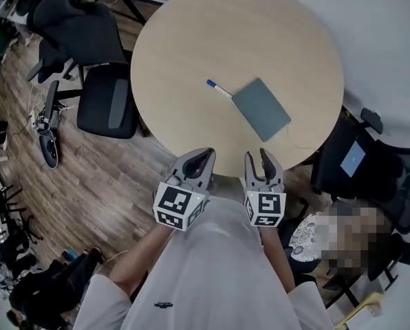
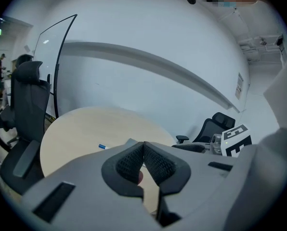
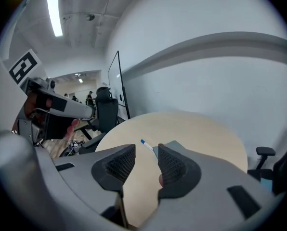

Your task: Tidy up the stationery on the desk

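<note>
Left gripper [image 1: 203, 153] is held pinched shut and empty, right gripper [image 1: 257, 154] spread, both at the round table's [image 1: 246, 40] near edge. Pen [image 1: 219, 89] is parked beside the grey notebook [image 1: 261, 108], well clear of every edge.

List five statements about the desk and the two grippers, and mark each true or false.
1. The pen lies on the table next to the notebook. True.
2. The right gripper holds the pen. False: its jaws stand apart with nothing between them, and the pen lies on the table.
3. The left gripper has its jaws together. True.
4. The notebook lies open. False: it is closed, cover up.
5. A black chair stands at the table's edge. True.
</note>
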Motion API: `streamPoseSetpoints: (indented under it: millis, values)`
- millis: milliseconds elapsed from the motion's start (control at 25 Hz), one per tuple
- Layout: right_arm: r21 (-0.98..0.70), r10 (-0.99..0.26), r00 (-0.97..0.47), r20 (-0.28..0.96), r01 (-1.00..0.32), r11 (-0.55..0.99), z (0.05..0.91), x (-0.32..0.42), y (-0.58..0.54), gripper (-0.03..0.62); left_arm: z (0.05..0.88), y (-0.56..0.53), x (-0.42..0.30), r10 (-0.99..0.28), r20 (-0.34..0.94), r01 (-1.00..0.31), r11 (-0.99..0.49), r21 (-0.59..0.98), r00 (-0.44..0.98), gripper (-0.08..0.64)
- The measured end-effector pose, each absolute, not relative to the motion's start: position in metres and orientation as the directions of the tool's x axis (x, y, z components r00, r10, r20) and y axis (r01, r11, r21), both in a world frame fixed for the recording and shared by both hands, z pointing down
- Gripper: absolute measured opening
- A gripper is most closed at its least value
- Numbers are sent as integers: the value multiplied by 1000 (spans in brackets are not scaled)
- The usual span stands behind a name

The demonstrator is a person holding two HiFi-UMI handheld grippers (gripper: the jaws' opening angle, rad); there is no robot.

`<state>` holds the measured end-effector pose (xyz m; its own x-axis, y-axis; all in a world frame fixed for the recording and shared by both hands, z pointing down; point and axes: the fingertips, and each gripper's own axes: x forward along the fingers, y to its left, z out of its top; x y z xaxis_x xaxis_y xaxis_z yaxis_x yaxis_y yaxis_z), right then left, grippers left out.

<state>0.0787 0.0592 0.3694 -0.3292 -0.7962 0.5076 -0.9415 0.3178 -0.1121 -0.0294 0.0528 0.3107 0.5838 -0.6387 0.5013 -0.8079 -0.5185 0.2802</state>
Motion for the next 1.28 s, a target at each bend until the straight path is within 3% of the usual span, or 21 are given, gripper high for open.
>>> streamPoseSetpoints:
  millis: [840,1280]
  values:
    - [198,-707,-164,688,-895,400,518,73,-43,179,437,-18,-37,-545,598,-802,-494,336,587,17]
    - [385,-700,-109,706,-770,508,560,66,-73,212,473,-18,-51,-506,629,-804,-444,396,590,17]
